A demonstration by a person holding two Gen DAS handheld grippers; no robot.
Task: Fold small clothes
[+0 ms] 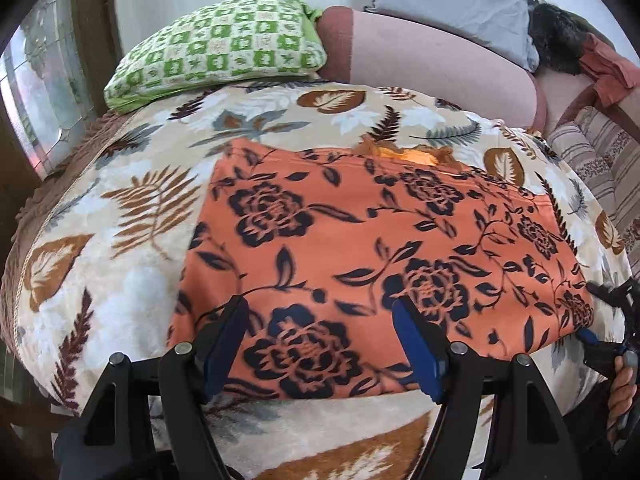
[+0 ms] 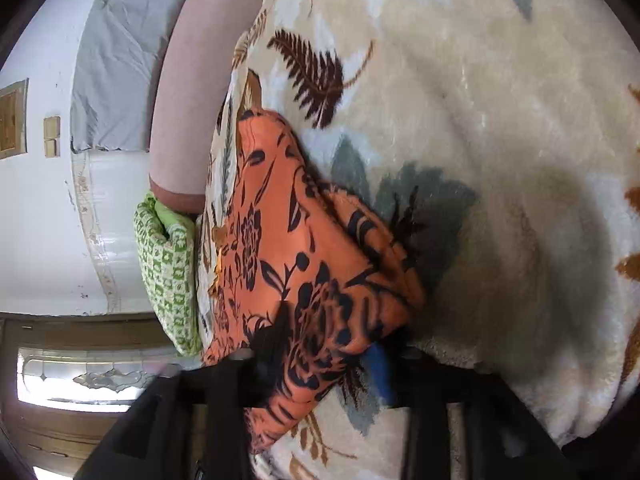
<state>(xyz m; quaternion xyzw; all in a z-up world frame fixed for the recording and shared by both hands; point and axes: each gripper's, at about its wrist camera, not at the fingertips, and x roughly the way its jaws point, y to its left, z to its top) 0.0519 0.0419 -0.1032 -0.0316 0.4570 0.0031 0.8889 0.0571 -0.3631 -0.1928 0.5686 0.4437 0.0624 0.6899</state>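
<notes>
An orange garment (image 1: pixel 360 232) with dark blue flowers lies flat on the leaf-patterned blanket (image 1: pixel 120 264) of a bed. My left gripper (image 1: pixel 318 304) hovers over the garment's near edge, jaws wide open, blue pads clear of the cloth. At the garment's right corner my right gripper (image 1: pixel 596 312) shows, with a hand (image 1: pixel 622 392) on its handle. In the right wrist view the picture is rolled. There the garment's corner (image 2: pixel 320 320) lies bunched between the two fingers of my right gripper (image 2: pixel 320 364). One blue pad (image 2: pixel 380 372) sits beside the cloth, and I see no pinch.
A green checked pillow (image 1: pixel 216 44), a pink bolster (image 1: pixel 432 64) and a grey pillow (image 1: pixel 452 0) line the bed's far side. A striped cushion (image 1: pixel 600 160) and a reddish cloth (image 1: pixel 608 72) lie at the right. A glazed door (image 1: pixel 40 92) stands beyond the left edge.
</notes>
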